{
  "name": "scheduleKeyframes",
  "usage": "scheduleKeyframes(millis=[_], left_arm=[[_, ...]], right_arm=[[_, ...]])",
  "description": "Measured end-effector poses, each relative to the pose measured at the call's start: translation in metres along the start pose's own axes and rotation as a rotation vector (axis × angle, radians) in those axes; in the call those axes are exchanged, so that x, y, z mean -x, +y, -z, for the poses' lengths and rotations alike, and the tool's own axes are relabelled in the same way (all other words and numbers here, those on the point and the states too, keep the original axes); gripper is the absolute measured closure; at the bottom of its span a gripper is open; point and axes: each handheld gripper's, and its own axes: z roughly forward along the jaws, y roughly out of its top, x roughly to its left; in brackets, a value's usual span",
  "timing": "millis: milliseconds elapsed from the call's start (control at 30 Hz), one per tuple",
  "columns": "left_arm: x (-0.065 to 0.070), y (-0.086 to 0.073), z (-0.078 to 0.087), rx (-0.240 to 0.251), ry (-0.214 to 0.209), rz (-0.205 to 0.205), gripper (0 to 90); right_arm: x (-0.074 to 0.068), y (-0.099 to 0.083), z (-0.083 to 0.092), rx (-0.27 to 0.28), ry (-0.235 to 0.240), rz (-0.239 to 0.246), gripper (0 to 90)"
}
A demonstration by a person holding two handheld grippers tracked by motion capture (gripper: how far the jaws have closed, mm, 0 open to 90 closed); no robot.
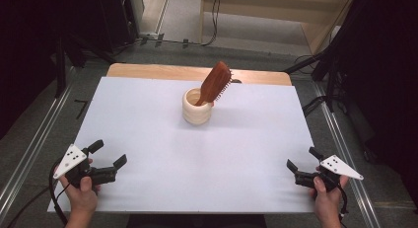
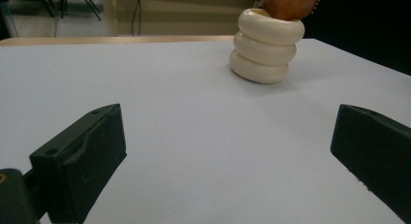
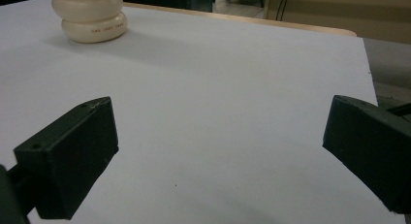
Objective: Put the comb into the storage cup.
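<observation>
A cream ribbed cup (image 1: 197,106) stands upright toward the back middle of the white table sheet (image 1: 148,119). A reddish wooden hairbrush (image 1: 215,83) leans in it, head up and tilted right. The left gripper view has the cup (image 2: 265,45) ahead to the right, with the brush (image 2: 291,3) cut off at the top. The right gripper view catches the cup (image 3: 90,15) at top left. My left gripper (image 1: 108,154) rests open near the front left corner, with nothing between its jaws. Near the front right edge, my right gripper (image 1: 303,159) is open and holds nothing.
The wooden table edge (image 1: 148,70) shows beyond the sheet. Dark stands, rails and cables (image 1: 340,90) surround the table on the floor. Bare sheet lies between both grippers and the cup.
</observation>
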Motion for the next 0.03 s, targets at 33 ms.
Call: scheduleKeyframes(millis=[33], left_arm=[[0.0000, 0.0001, -0.0002, 0.000, 0.001, 0.000, 0.0]], right_arm=[[-0.0002, -0.0002, 0.0004, 0.000, -0.001, -0.002, 0.0]])
